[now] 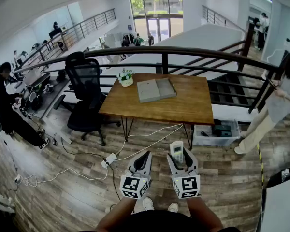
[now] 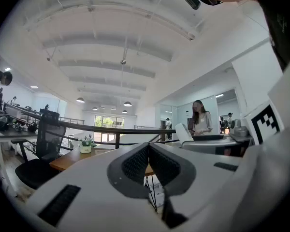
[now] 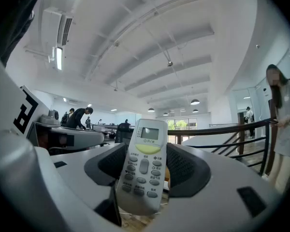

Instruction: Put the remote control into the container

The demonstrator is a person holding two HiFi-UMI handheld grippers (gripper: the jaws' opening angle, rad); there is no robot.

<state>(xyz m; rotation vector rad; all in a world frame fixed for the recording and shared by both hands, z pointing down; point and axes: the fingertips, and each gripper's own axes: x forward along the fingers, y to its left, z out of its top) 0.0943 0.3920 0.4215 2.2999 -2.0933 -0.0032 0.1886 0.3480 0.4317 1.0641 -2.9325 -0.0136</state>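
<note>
**A:** What does the head view give that the gripper views don't?

**B:** The container (image 1: 155, 89). It is flat and grey, and it lies open on the table (image 1: 183, 108), well apart from both grippers. They are held level over the wooden floor (image 1: 63, 187), on the near side of the table. I can't make the container out in either gripper view.

**A:** And the remote (image 1: 177, 149)?

**B:** It's in the right gripper (image 1: 180, 154). From the head view only its pale top end shows between the jaws. The right gripper view shows its face (image 3: 144, 166): a small screen at the top, a green band, and rows of grey buttons. The jaws stand wide, with the pads against its two long sides.

**A:** The left gripper (image 2: 149, 148)?

**B:** Its jaws meet at the tips, with nothing between them. Its view catches a corner of the table, with the plant (image 2: 85, 145) on it.

**A:** How many of each?

**B:** Two grippers, one remote, one container, one table and one plant. There is also one black chair (image 1: 84, 88) at the table's left and one clear bin (image 1: 217, 132) on the floor by its right legs.

**A:** Anything hidden?

**B:** The remote's bottom end sits behind the gripper's body. I can't tell whether anything is inside the container. The picture's right edge partly cuts off a person (image 1: 280, 95) by the railing (image 1: 183, 51).
</note>
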